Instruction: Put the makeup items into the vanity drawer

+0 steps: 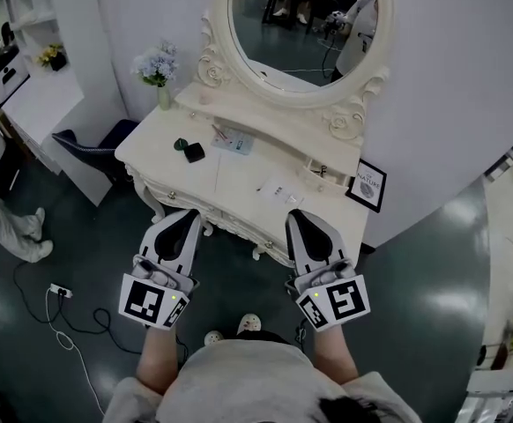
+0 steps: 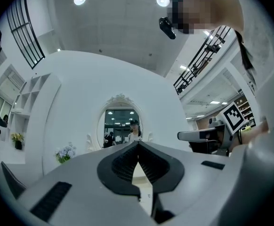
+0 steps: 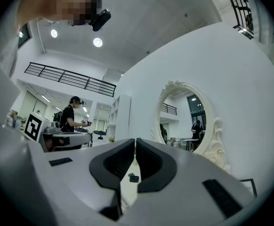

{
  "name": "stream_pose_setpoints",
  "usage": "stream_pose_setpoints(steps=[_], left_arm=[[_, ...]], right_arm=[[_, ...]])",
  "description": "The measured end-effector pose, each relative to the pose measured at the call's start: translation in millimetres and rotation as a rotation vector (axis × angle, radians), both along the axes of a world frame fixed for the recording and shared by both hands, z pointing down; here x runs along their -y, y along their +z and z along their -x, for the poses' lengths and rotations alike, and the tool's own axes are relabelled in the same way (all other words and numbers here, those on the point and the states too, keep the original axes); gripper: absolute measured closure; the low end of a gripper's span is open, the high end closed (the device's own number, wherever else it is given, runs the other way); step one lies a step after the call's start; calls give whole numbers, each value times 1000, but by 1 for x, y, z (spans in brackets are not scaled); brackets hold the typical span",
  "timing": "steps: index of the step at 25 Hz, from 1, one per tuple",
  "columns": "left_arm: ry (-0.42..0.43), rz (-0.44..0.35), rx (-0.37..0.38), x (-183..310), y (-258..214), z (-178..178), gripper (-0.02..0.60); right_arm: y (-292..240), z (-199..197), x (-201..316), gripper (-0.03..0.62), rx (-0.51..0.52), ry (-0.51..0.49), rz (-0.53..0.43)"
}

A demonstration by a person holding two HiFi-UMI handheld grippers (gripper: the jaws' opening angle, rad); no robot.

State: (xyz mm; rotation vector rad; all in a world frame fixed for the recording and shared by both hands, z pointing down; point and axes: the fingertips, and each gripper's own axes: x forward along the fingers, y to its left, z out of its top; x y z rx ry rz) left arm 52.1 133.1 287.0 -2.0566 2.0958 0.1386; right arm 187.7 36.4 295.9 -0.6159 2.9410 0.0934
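Note:
The white vanity (image 1: 239, 179) stands under an oval mirror (image 1: 302, 25). On its top lie a dark green round item (image 1: 180, 144), a black compact (image 1: 194, 153), a flat pale packet (image 1: 233, 139) and a white card (image 1: 278, 190). I see no open drawer; the front apron (image 1: 230, 223) looks closed. My left gripper (image 1: 192, 216) and right gripper (image 1: 295, 216) hover side by side at the vanity's front edge, both shut and empty. In the left gripper view the left gripper (image 2: 138, 147) has its tips touching. Through the right gripper (image 3: 135, 142) I see the compact (image 3: 133, 178) beyond.
A vase of pale flowers (image 1: 158, 67) stands at the vanity's back left, a framed picture (image 1: 368, 185) at its right end. A dark blue chair (image 1: 98, 148) sits left of the vanity. A power strip with cable (image 1: 58, 289) lies on the floor near another person's legs (image 1: 14, 227).

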Motion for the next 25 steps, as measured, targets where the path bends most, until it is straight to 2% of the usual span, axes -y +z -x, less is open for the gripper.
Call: stream_pose_setpoints(steps=[12, 19, 25], left_arm=[[-48, -28, 24, 32, -5, -11, 568], [-62, -31, 21, 43, -5, -1, 568], [-43, -23, 20, 61, 0, 27, 568]], right_arm=[[1, 3, 36, 569, 17, -77, 3], [2, 17, 48, 569, 21, -101, 11], [3, 47, 66, 569, 25, -92, 10]])
